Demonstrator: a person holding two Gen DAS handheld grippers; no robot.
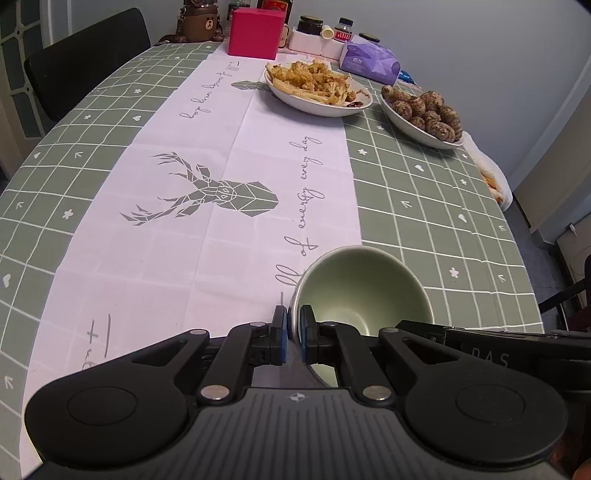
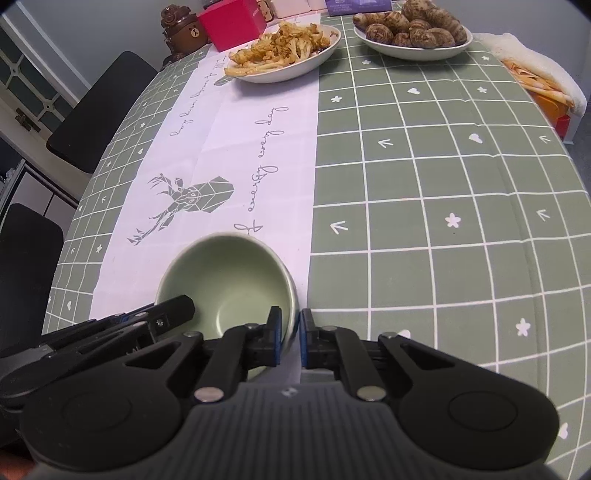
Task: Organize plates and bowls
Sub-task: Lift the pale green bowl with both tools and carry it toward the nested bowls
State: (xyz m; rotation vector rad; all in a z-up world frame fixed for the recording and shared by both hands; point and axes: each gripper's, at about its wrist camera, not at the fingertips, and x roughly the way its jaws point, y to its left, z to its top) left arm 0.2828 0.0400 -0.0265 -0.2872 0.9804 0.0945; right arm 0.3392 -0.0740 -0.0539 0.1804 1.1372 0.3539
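Note:
An empty pale green bowl [image 1: 364,291] [image 2: 225,280] is at the near end of the table, over the white runner's edge. My left gripper [image 1: 293,334] is shut on the bowl's left rim, one pad inside and one outside. My right gripper [image 2: 290,334] is shut on the bowl's right rim in the same way. In the right wrist view the left gripper [image 2: 162,317] reaches in from the lower left. A white plate of cauliflower [image 1: 317,86] [image 2: 284,51] and a white plate of taro roots [image 1: 424,114] [image 2: 413,35] sit at the far end.
A pink box [image 1: 256,33], a brown bear bottle [image 1: 201,22], jars and a purple tissue pack [image 1: 369,61] line the far edge. Black chairs [image 1: 85,55] [image 2: 99,110] stand left of the table. A cloth-covered thing [image 2: 539,81] sits at the right edge.

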